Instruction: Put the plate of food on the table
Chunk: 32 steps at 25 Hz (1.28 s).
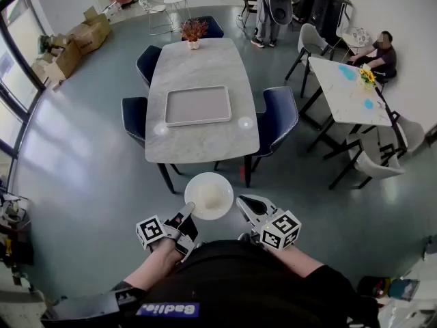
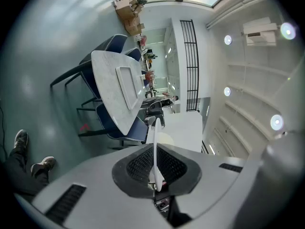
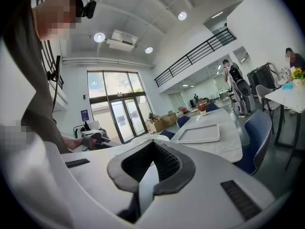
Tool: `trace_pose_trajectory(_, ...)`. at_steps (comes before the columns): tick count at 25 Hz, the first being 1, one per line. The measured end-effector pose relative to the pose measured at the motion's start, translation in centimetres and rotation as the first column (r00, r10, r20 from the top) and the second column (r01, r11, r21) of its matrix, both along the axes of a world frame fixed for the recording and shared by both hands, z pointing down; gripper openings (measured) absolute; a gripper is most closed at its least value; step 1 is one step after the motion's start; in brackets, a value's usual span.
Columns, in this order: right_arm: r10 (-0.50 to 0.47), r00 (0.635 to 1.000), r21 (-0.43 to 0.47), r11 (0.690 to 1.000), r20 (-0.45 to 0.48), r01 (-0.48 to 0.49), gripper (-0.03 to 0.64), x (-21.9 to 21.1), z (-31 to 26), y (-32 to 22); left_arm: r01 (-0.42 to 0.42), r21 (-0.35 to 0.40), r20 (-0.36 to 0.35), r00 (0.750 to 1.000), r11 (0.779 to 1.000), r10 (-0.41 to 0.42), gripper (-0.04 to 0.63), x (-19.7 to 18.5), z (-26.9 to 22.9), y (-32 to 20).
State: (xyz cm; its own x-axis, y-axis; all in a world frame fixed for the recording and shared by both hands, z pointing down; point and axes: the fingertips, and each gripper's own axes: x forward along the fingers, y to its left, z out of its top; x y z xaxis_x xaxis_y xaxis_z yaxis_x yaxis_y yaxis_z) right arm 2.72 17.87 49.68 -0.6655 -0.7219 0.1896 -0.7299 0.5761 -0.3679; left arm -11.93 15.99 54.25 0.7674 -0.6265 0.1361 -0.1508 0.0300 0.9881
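White plate [image 1: 209,195] clamped at opposite rims by left claw [image 1: 189,211] and right claw [image 1: 241,203]; keep it level, set down on marble surface [image 1: 205,63] near edge, short of tray [image 1: 198,105].

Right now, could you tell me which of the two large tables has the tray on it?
The grey marble table straight ahead of the plate, ringed by dark blue chairs, carries the tray; the white table at the right has none.

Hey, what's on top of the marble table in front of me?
A grey tray, empty, in the middle; a flower pot at the far end; two small round clear pieces near the front corners. Whatever lies under the tray is covered.
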Motion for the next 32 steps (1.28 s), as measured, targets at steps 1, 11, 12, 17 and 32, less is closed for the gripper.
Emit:
trace_pose_trajectory(1,-0.001,1.0,0.0,1.0,0.0,0.001,0.01,0.0,0.0,0.0,0.0,0.0,0.0,1.0,1.0,0.0,0.017,0.1,0.0,0.0)
trace_pose_trajectory(11,-0.009,1.0,0.0,1.0,0.005,0.009,0.009,0.5,0.2,0.2,0.007,-0.002,0.006,1.0,1.0,-0.007,0.017,0.5,0.2,0.3)
trace_pose_trajectory(12,-0.01,1.0,0.0,1.0,0.006,0.01,0.009,0.5,0.1,0.2,0.007,-0.002,0.006,1.0,1.0,-0.007,0.017,0.5,0.2,0.3)
trace_pose_trajectory(17,-0.011,1.0,0.003,1.0,0.027,0.011,0.01,1.0,0.1,0.0,0.017,-0.004,0.01,1.0,1.0,-0.017,0.017,0.7,0.2,0.2)
trace_pose_trajectory(32,-0.051,0.996,0.0,0.999,0.074,0.051,0.011,2.9,-0.5,-1.0,0.086,0.0,0.013,0.996,0.996,-0.086,0.017,1.6,-0.7,-0.1)
